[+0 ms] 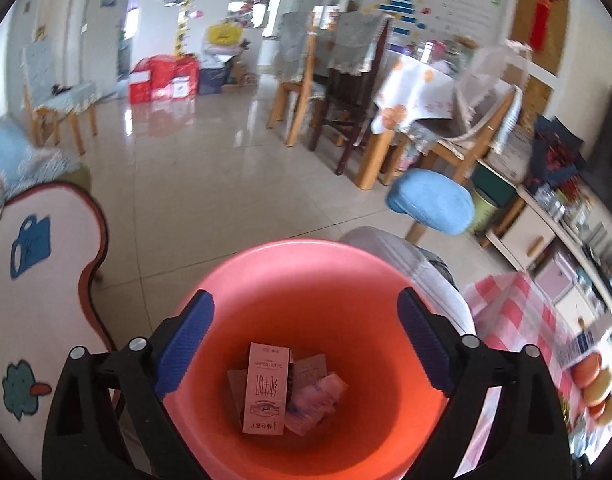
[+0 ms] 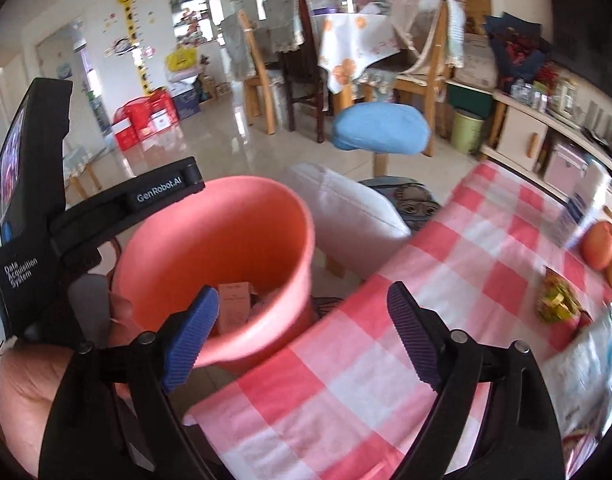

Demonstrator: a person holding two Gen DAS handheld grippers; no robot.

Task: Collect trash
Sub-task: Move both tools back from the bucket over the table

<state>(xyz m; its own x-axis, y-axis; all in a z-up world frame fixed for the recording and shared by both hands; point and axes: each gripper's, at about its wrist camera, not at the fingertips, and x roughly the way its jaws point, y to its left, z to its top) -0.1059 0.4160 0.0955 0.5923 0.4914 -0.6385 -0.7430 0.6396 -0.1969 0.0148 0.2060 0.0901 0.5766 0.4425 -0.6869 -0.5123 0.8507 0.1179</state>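
My left gripper is open above an orange-pink bin, with nothing between its blue pads. At the bin's bottom lie a white carton, brown card pieces and a pink wrapper. In the right wrist view the bin stands beside the table's corner, and a hand holds the left gripper's black body at its left. My right gripper is open and holds nothing, over the bin's near rim and the table edge. A green-yellow wrapper and a white plastic bag lie on the table at the right.
The table wears a pink checked cloth. Fruit and a blue-white carton sit at its far right. A white cushion and a blue stool stand behind the bin. Dining chairs and a second table fill the back.
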